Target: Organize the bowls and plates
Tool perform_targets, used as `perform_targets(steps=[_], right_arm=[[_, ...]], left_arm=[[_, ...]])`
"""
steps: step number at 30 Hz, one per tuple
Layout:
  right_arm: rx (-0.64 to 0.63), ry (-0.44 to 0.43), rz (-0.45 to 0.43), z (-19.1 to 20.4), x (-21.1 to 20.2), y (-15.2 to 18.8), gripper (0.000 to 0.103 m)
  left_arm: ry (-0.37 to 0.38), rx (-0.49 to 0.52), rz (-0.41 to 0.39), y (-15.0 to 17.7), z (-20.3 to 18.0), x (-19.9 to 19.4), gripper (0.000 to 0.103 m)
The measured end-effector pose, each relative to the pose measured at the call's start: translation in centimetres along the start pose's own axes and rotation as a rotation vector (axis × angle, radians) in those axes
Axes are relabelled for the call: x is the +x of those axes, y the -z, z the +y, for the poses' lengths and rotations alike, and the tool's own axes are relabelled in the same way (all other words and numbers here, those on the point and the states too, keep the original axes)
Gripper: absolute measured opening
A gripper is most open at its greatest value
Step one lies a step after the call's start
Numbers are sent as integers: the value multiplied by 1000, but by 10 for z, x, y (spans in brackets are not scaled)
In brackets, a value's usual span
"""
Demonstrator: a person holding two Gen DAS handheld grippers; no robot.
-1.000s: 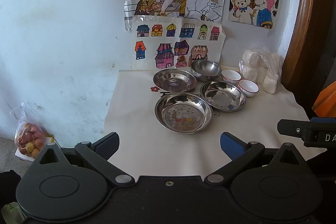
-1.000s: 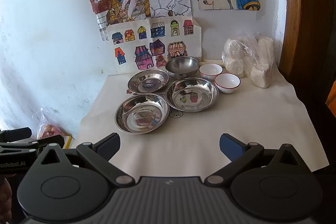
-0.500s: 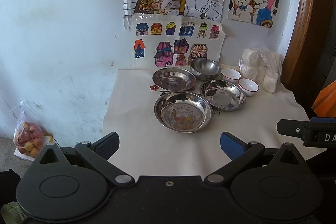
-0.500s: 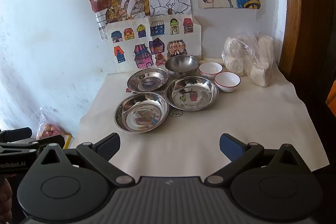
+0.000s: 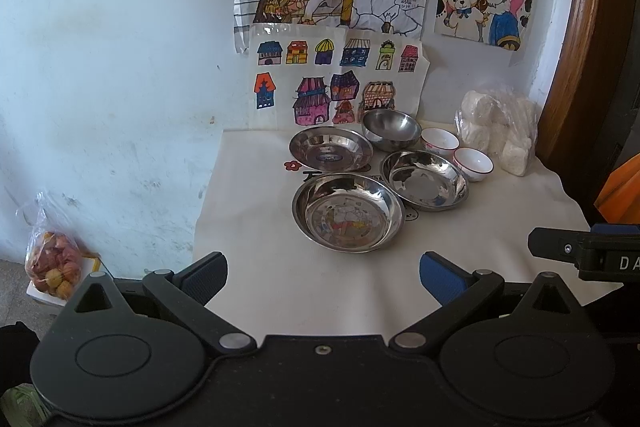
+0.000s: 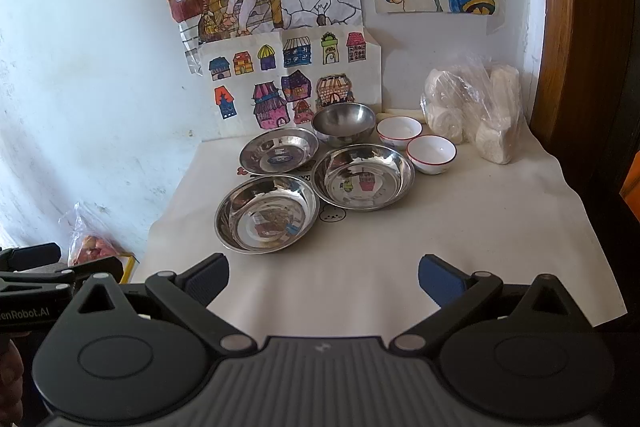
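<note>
Nearest steel plate (image 5: 347,217), the landmark: round, shallow, mirror-bright, reflecting the wall drawings; judged light, stiff and slippery, best pinched at its raised rim; it rests on the cloth-covered surface (image 5: 280,291), apart from both tools. Second steel plate (image 5: 425,179) just beside it, to its right and slightly behind, rims nearly touching; third steel plate (image 5: 330,149) directly behind it. Steel bowl (image 5: 391,129) farther behind and to the right, deeper, near the wall; two white bowls (image 5: 439,140) (image 5: 473,163) with red rims beyond the second plate, probably ceramic, so fragile. Bag of white lumps (image 5: 498,129) farthest right. Left tool (image 5: 323,277) and right tool (image 6: 323,278): jaws spread wide, holding nothing, near the plate's front edge. No stacking done yet.
</note>
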State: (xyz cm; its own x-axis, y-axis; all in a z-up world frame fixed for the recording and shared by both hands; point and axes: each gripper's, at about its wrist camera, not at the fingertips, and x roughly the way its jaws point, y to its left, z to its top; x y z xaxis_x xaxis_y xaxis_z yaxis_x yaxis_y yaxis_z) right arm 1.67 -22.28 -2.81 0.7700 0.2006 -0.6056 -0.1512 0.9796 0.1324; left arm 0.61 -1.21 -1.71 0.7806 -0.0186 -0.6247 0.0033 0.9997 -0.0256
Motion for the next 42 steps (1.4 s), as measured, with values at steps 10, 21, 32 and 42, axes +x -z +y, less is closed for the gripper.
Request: perform_targets(steps=[10, 21, 32, 42], right_arm=[[3, -1, 21, -2, 6, -7, 103], [13, -9, 72, -9, 22, -9, 103], [-35, -69, 191, -40, 76, -29, 103], [-71, -166, 258, -85, 129, -67, 103]], left_arm=[[-2, -4, 24, -5, -3, 5, 102], [-16, -6, 98, -16, -6, 24, 102], [-118, -118, 260, -28, -9, 89, 102], [-229, -240, 355, -52, -26, 132, 102]])
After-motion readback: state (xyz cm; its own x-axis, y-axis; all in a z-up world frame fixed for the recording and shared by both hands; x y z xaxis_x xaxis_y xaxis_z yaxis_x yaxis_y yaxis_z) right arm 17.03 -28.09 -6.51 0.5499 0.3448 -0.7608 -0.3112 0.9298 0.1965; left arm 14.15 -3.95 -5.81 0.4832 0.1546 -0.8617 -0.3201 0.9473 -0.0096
